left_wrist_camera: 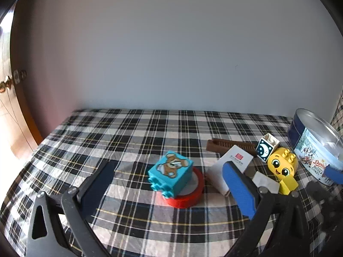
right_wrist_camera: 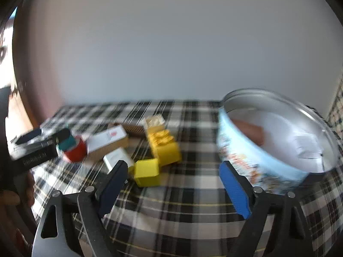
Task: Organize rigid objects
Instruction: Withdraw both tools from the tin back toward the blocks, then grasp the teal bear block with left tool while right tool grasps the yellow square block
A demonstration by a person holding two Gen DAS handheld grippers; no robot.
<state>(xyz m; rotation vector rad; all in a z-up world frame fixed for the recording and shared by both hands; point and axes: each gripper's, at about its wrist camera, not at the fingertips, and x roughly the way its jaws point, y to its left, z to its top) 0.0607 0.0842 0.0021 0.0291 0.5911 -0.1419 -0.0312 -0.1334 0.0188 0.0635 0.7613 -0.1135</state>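
Black, white and grey plaid cloth (left_wrist_camera: 150, 128) covers the desk. Teal block (left_wrist_camera: 170, 174) bears a brown bear; under it, a red ring (left_wrist_camera: 188, 201). At three o'clock, yellow smiling block (left_wrist_camera: 283, 167) and blue tin (left_wrist_camera: 310, 147).

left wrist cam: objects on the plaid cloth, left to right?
Teal bear block sitting on the red tape roll → white box → moon-print cube → yellow face block → cookie tin. Brown comb left out: it runs behind the box and the cube.
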